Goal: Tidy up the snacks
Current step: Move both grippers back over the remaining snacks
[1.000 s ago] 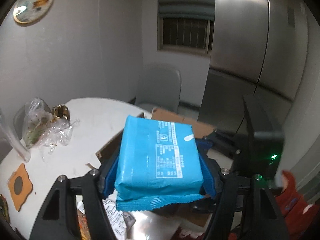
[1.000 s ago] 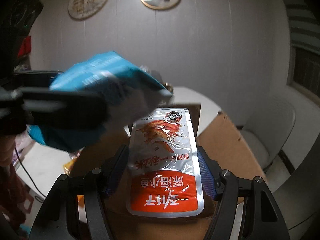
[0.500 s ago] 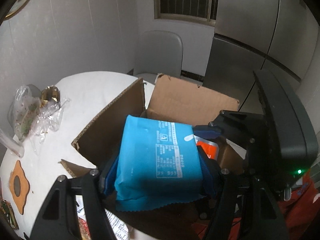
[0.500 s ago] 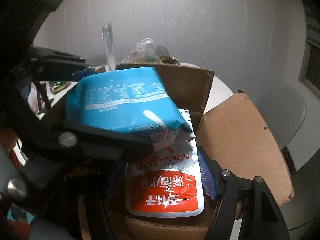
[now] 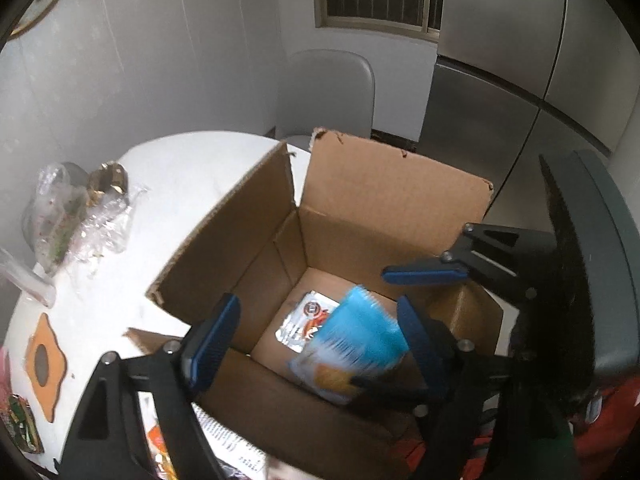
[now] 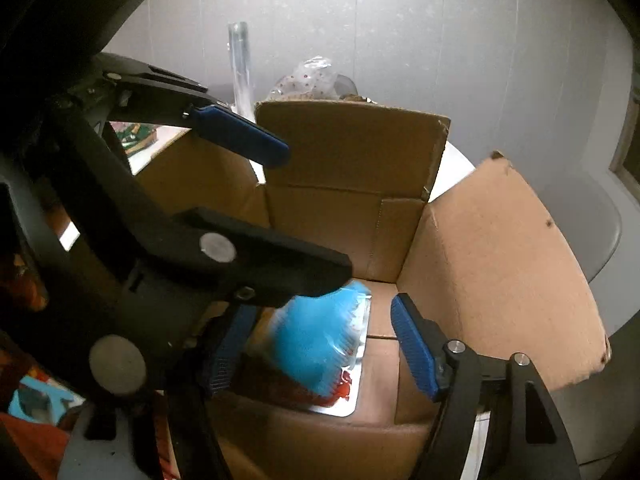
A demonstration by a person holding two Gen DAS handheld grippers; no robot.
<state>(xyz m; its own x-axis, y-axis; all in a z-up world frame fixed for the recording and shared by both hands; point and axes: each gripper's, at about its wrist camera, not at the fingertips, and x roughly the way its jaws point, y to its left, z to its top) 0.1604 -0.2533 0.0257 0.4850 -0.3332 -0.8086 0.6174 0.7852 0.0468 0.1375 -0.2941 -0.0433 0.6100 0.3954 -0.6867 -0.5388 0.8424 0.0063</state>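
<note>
An open cardboard box (image 5: 384, 196) stands on the round white table (image 5: 192, 172). A blue snack pack (image 5: 360, 336), blurred by motion, lies in the box on top of a red and silver pouch (image 5: 306, 320). My left gripper (image 5: 316, 328) is open and empty above the box's near wall. My right gripper (image 6: 320, 348) is open and empty over the box, with the blue pack (image 6: 316, 336) and the red pouch (image 6: 340, 392) below it. The left gripper's fingers (image 6: 240, 136) cross the right wrist view.
A crumpled clear bag (image 5: 68, 216) and an orange coaster (image 5: 42, 360) lie on the table to the left. Loose snack packets (image 5: 160, 452) lie at the near edge. A grey chair (image 5: 332, 92) and a steel fridge (image 5: 520, 60) stand behind the box.
Both grippers have opened. The blue pack and the red pouch have dropped into the box. The left gripper has tilted down over the box.
</note>
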